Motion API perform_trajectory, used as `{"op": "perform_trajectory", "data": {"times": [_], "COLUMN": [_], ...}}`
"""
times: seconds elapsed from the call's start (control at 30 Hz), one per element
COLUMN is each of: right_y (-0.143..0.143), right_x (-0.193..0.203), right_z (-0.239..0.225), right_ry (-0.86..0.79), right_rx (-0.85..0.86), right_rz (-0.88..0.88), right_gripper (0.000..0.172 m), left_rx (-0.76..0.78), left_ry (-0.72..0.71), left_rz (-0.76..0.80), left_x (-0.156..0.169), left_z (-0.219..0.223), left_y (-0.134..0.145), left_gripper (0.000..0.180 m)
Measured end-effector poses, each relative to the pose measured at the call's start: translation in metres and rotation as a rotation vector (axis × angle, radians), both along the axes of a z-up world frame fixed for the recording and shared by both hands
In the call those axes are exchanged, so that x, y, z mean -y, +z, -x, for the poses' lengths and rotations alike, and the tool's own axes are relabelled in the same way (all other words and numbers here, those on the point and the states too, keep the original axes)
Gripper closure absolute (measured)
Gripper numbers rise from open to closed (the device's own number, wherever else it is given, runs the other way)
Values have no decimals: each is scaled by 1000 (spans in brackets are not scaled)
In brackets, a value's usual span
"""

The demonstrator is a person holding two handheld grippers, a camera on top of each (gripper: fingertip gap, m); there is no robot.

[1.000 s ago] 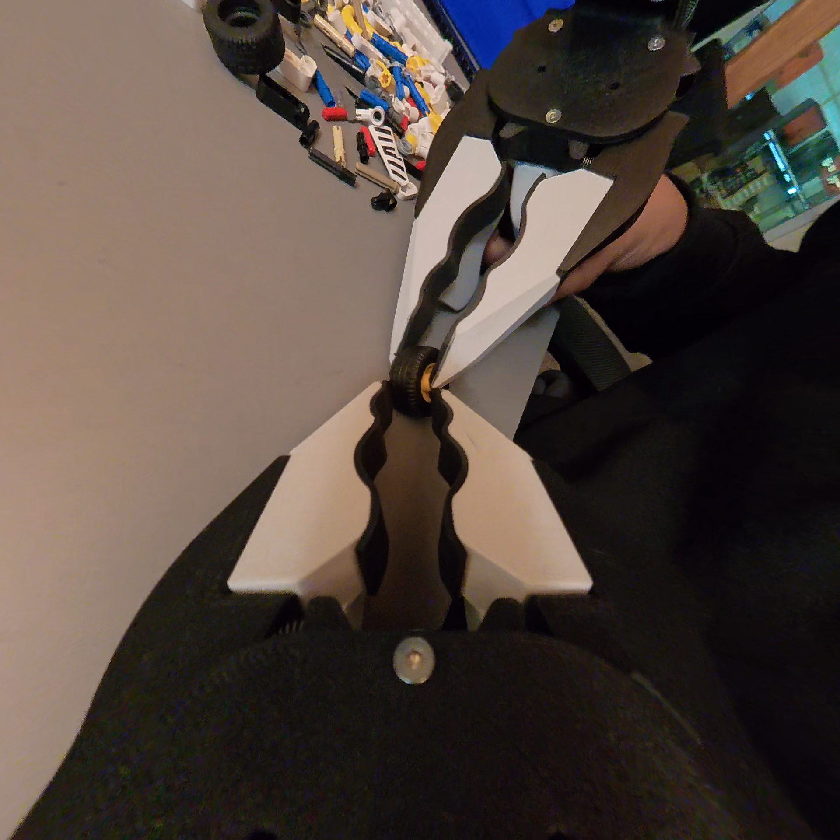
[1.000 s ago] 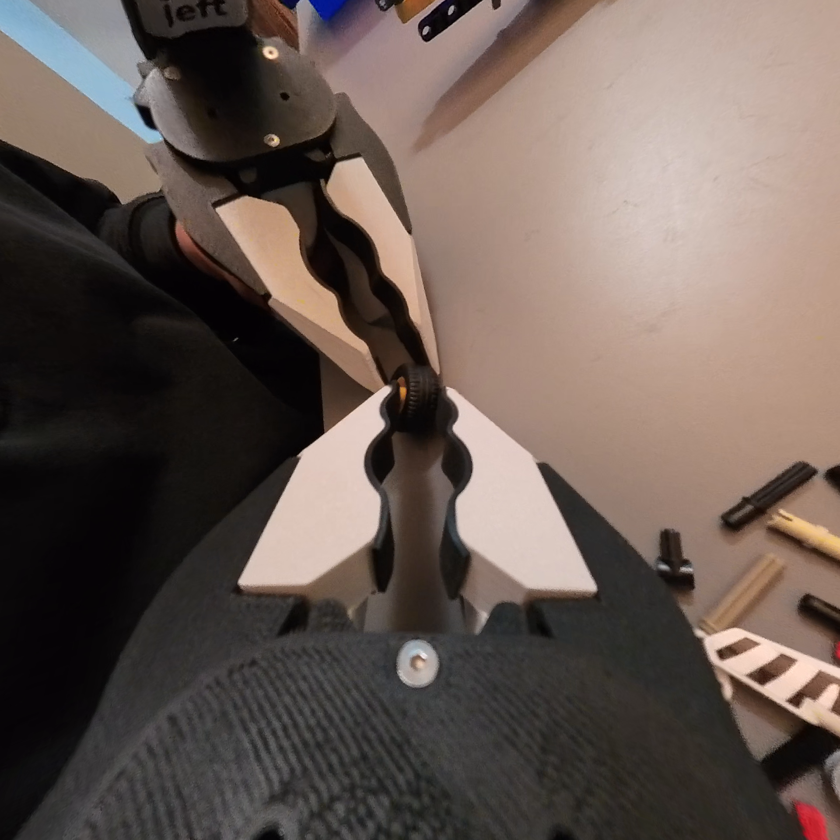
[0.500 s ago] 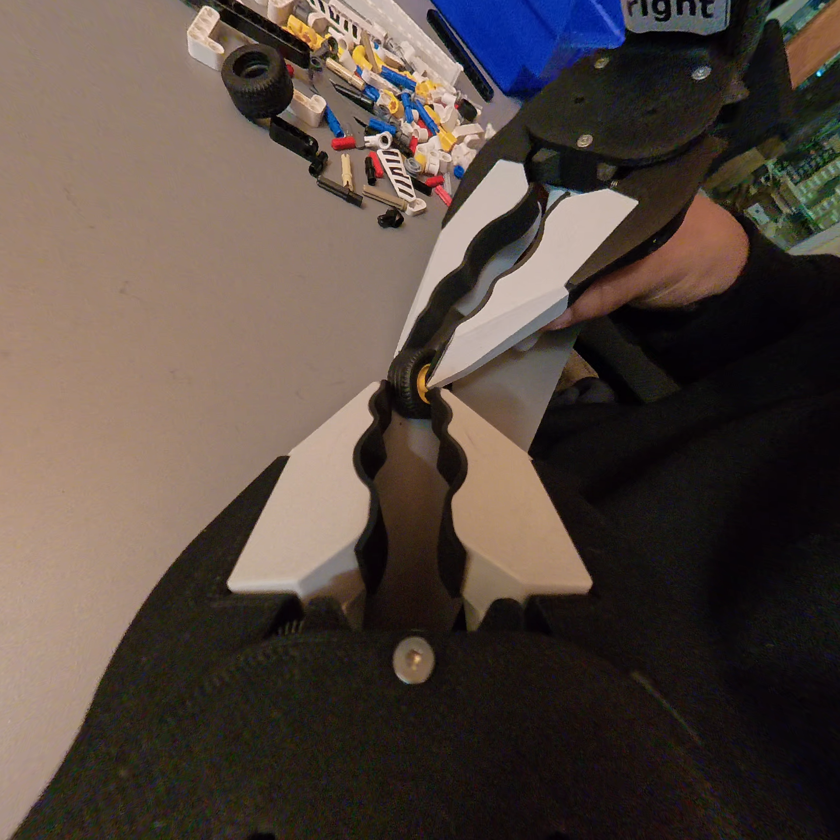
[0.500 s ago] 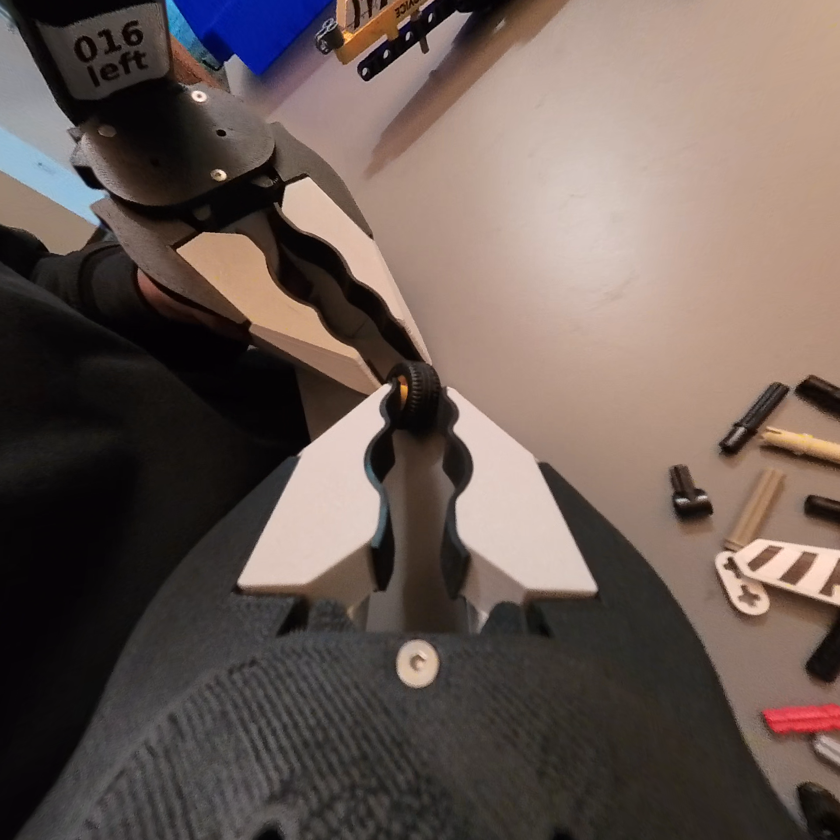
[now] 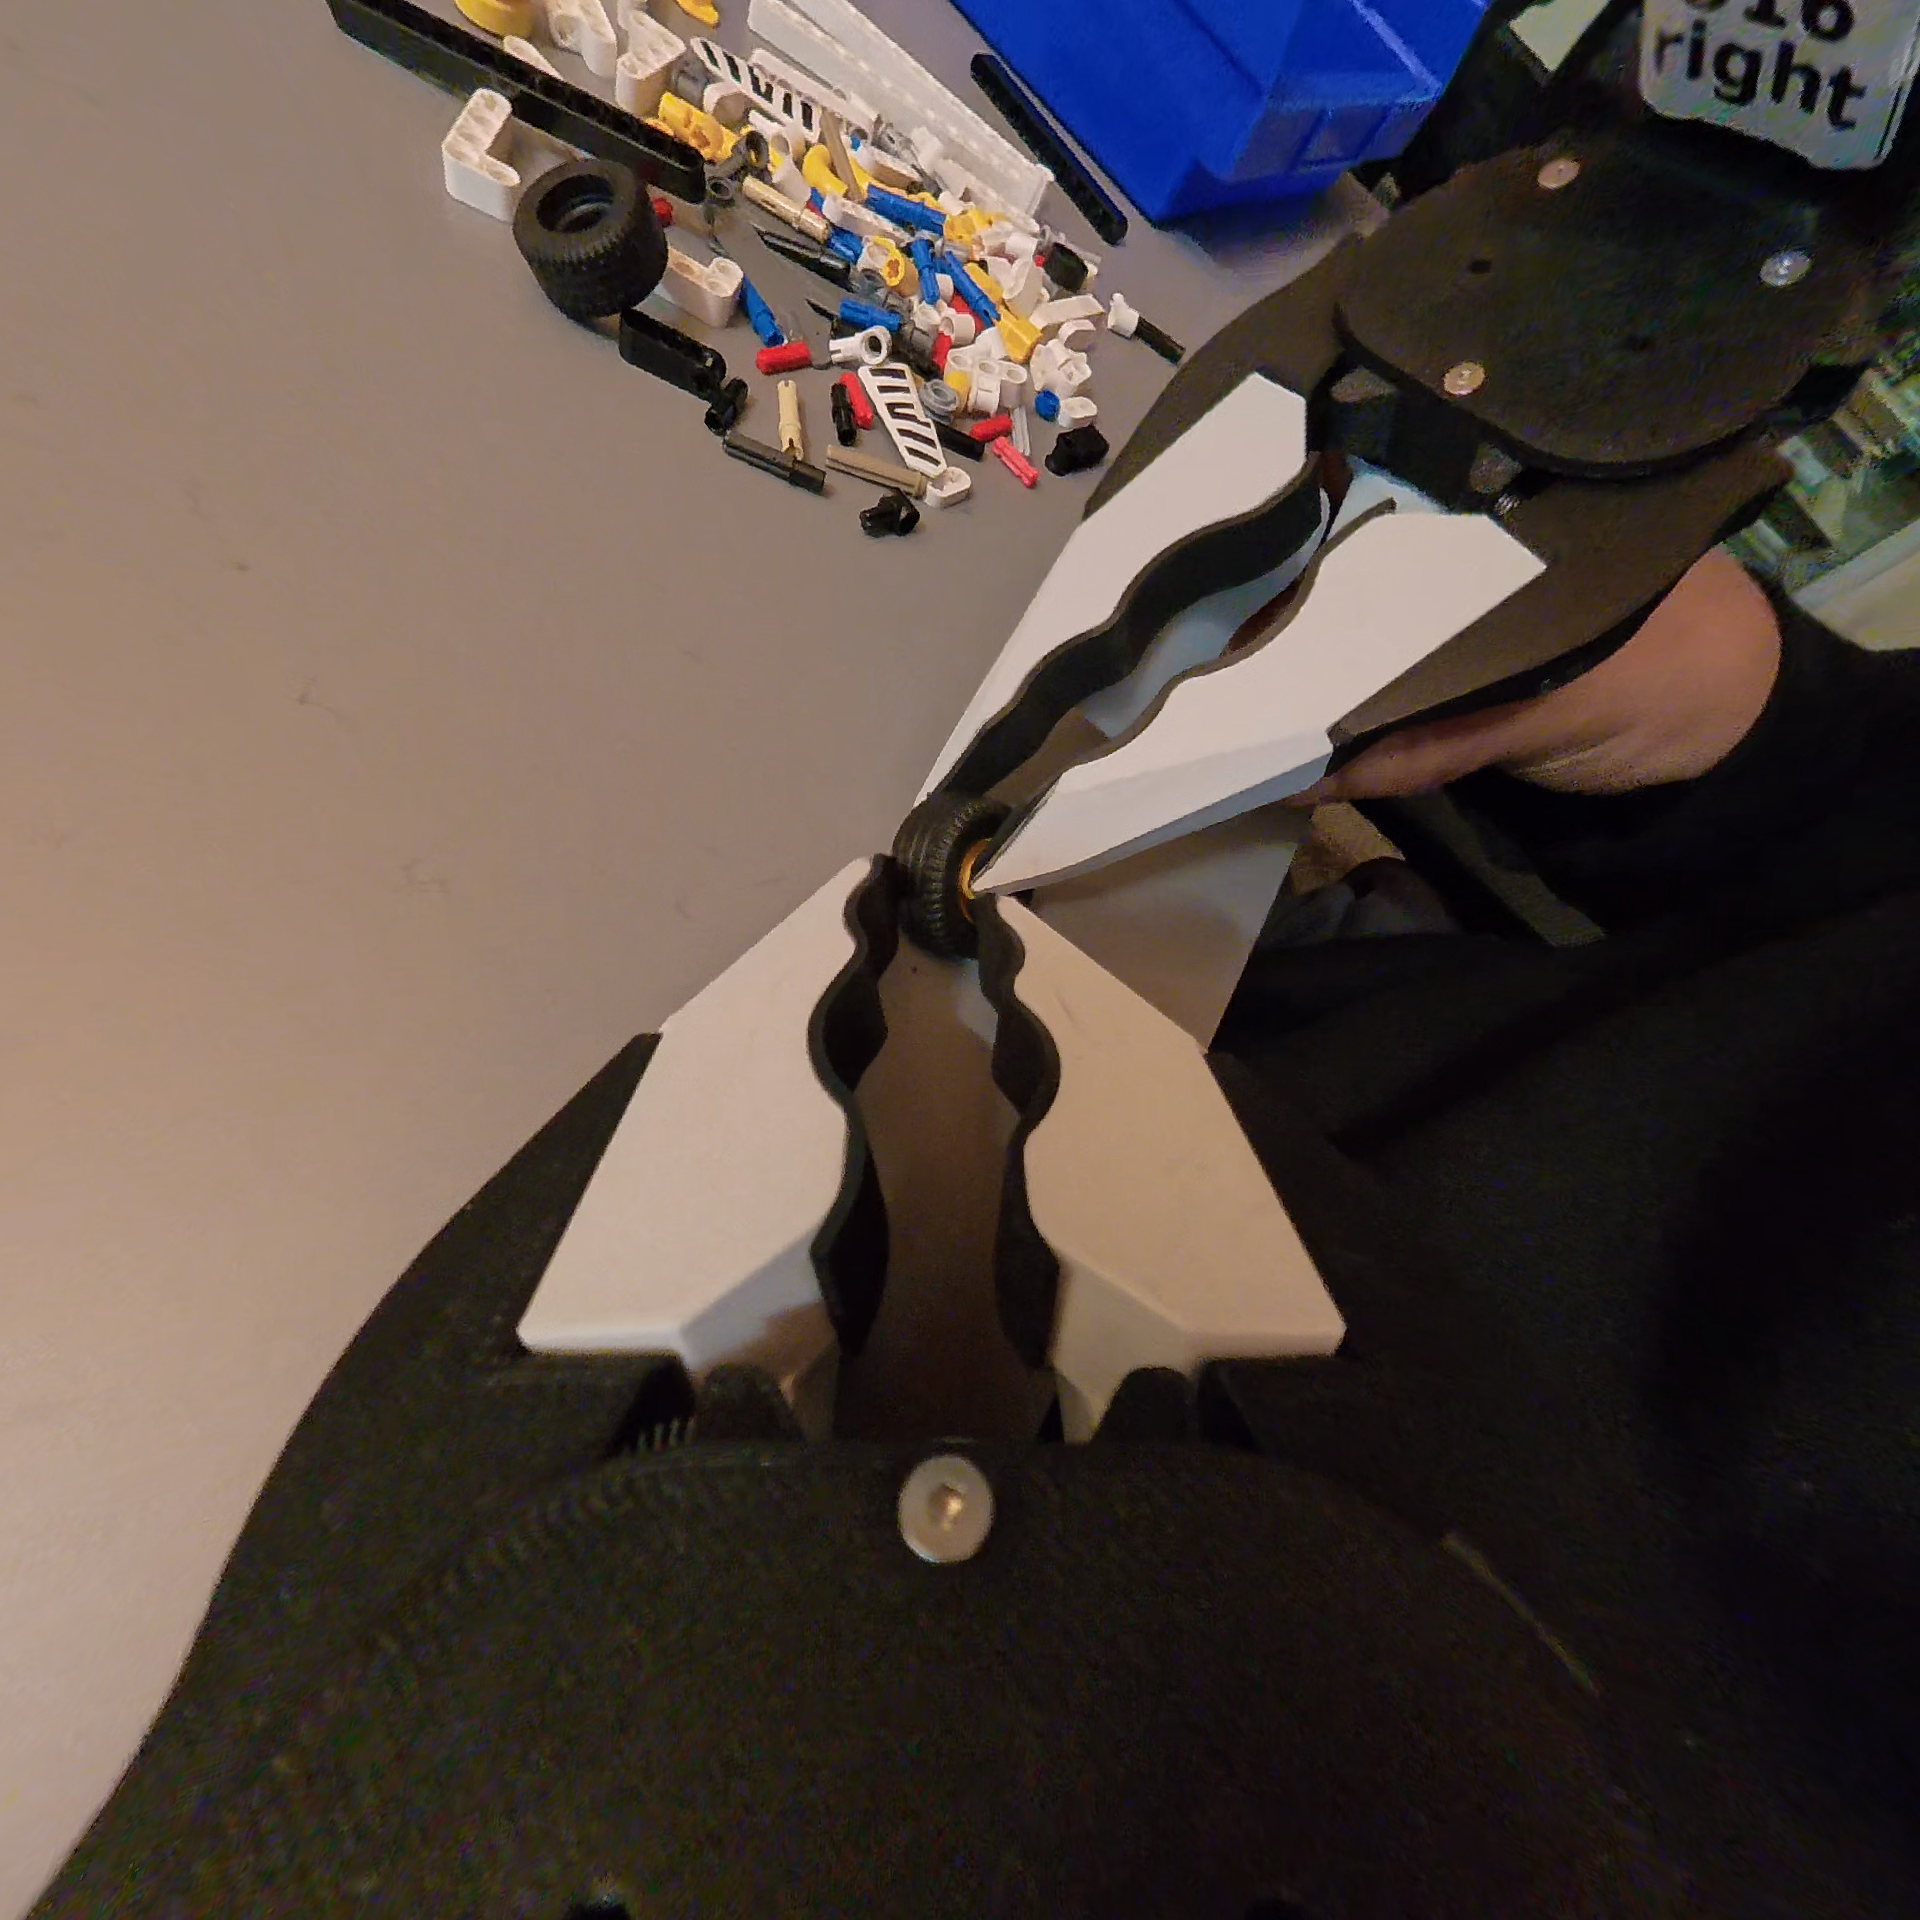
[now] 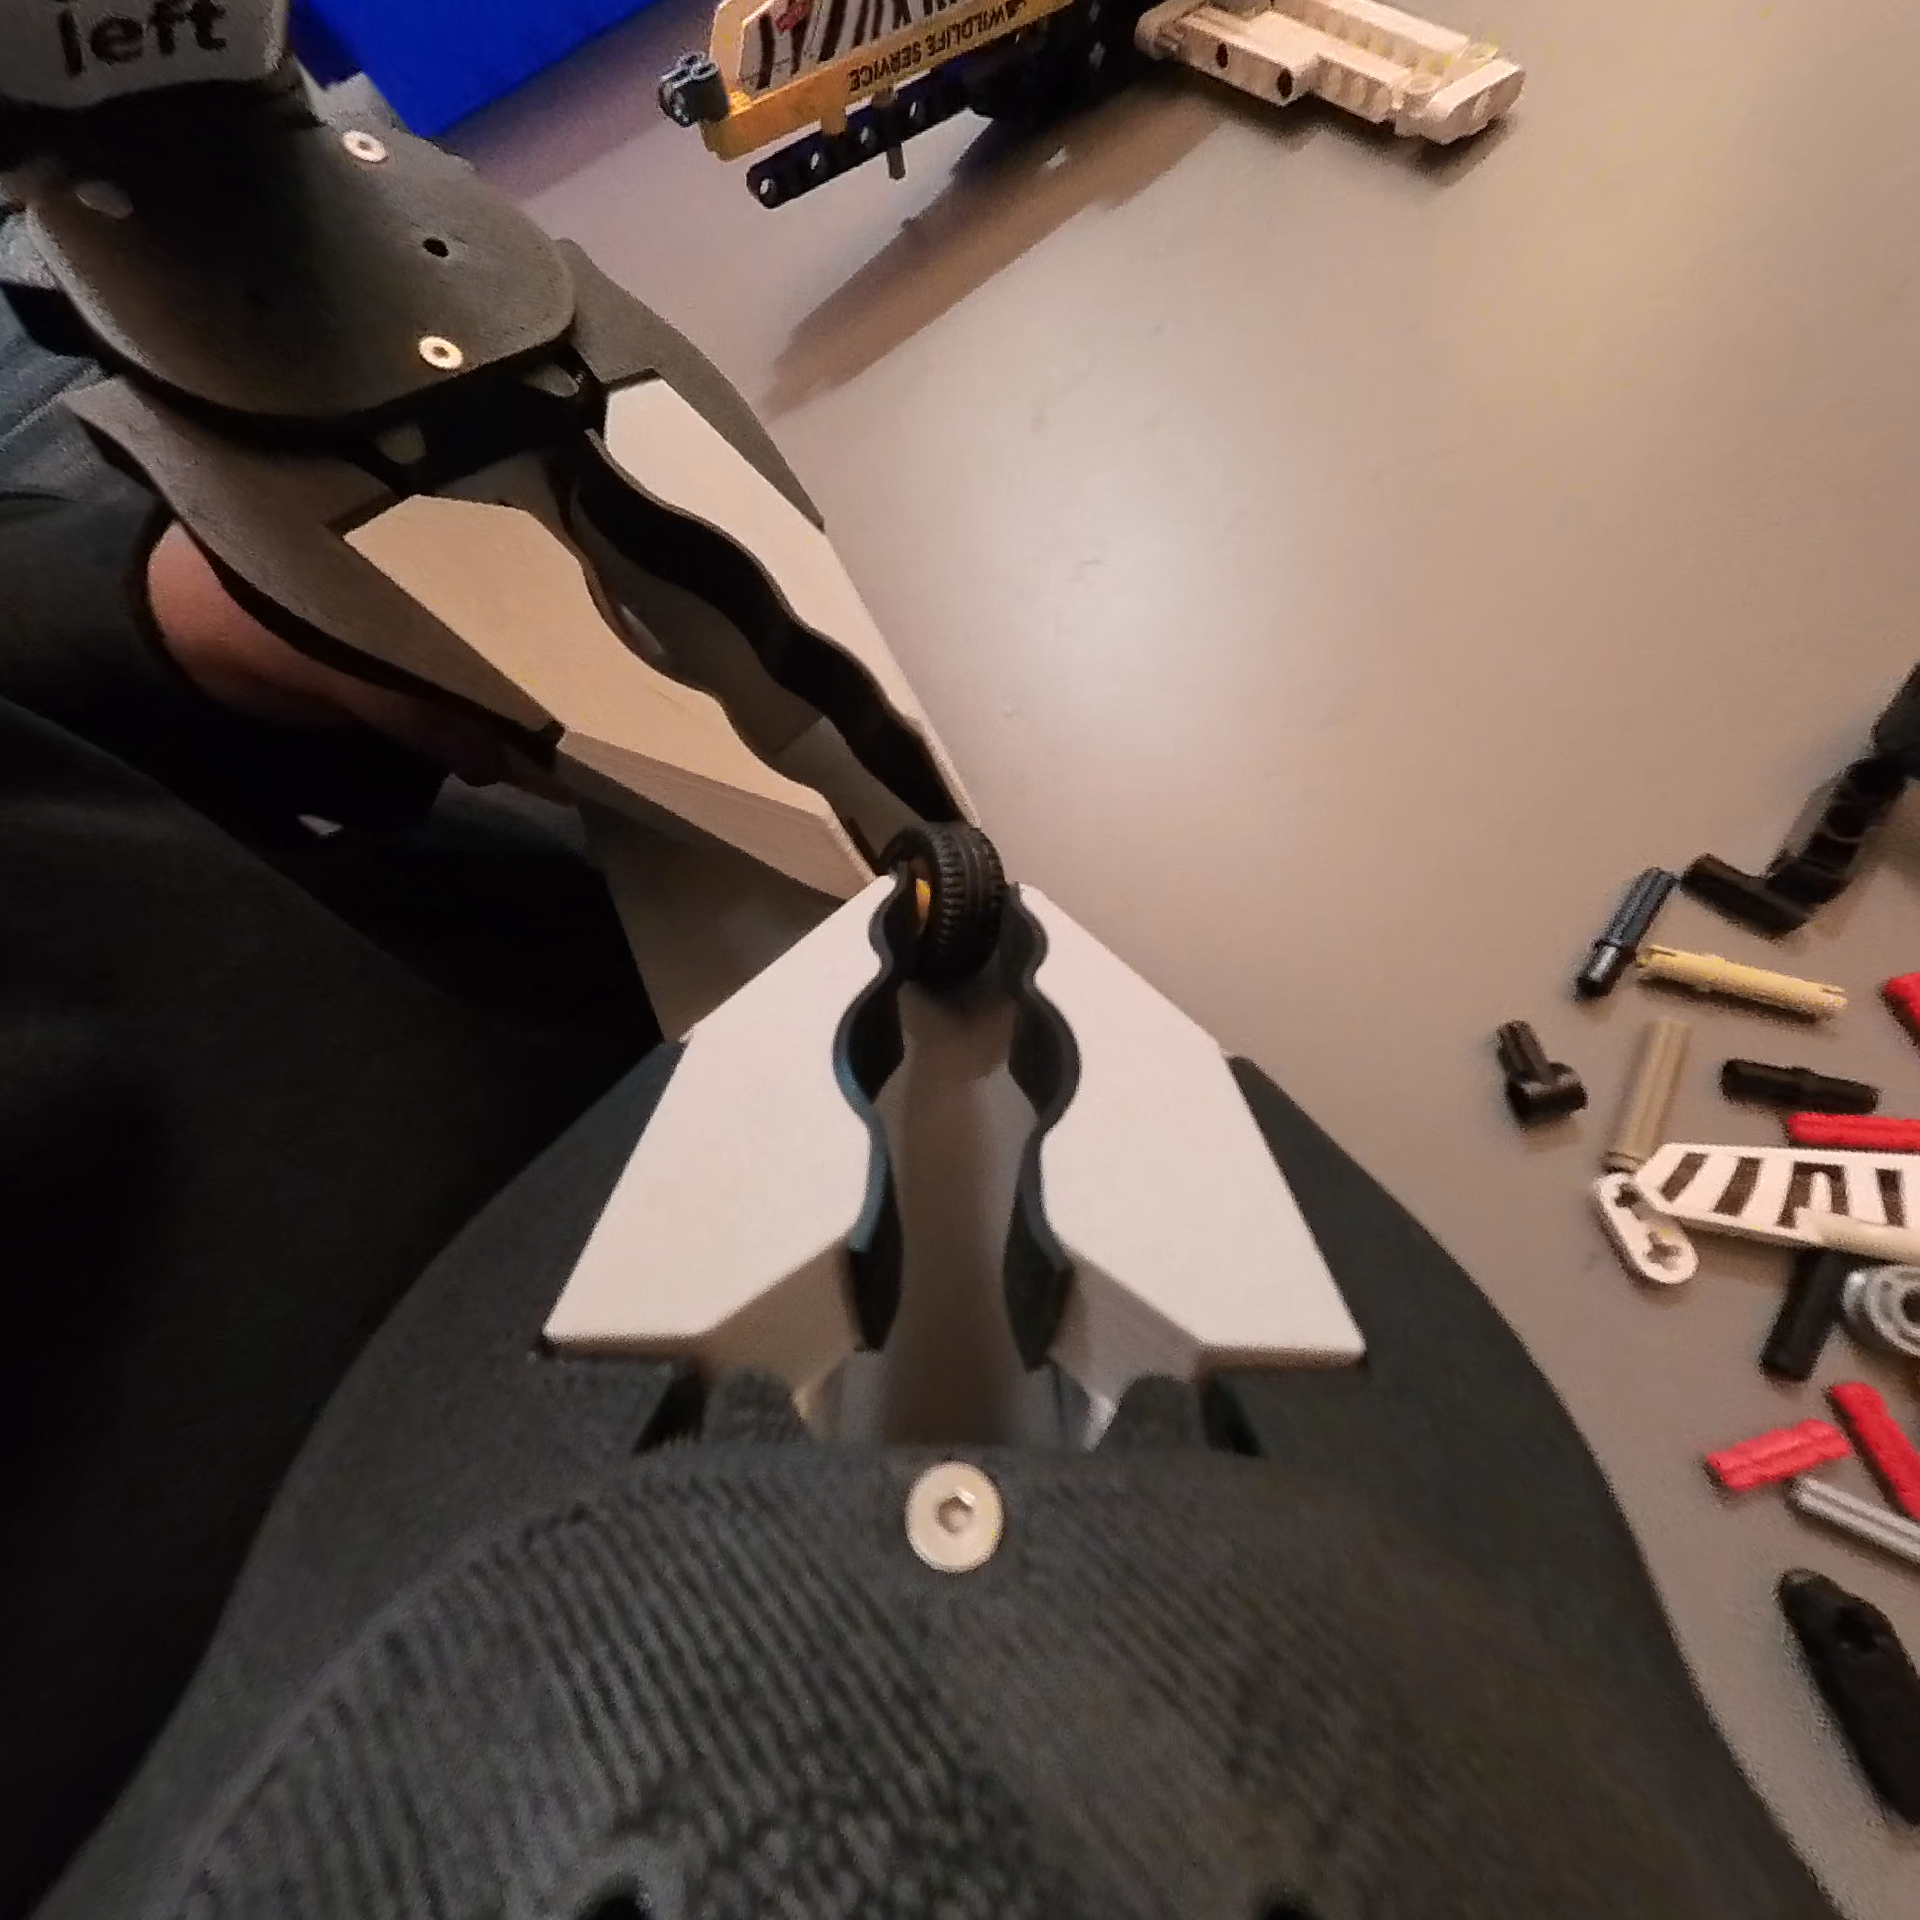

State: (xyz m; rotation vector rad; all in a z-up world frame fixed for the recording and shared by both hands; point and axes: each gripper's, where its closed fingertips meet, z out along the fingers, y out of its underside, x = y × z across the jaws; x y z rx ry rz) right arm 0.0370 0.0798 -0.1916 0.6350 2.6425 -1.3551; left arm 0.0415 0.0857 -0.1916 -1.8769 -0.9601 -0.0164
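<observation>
Both jaws nearly closed, tip to tip on one small black wheel (image 5: 940, 878) with a yellow hub, held above the tabletop (image 5: 312, 675). Left gripper (image 5: 935, 904) pinches its tread; right gripper (image 6: 951, 930) clamps it too, one tip against the hub. Beyond: a heap of loose building pieces (image 5: 883, 301), a large black tyre (image 5: 590, 237), a blue bin (image 5: 1226, 94), contents hidden. Right view: a part-built yellow model (image 6: 883, 73).
</observation>
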Motion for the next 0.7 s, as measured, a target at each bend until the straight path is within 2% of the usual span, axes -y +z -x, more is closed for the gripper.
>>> {"op": "perform_trajectory", "data": {"times": [0.23,0.43,0.6,0.7], "right_y": [2,5,6,6], "right_x": [3,2,2,1], "right_z": [3,2,4,3], "right_ry": [6,70,81,116], "right_rx": [-198,-494,-465,-486], "right_rz": [-58,-101,-80,-79], "right_gripper": [158,157,158,158], "left_rx": [55,112,196,163], "left_ry": [9,13,5,5], "left_rz": [-43,-94,-167,-154], "left_x": [3,4,4,4], "left_z": [2,3,4,4], "left_y": [1,2,3,5], "left_gripper": [171,175,174,173]}}
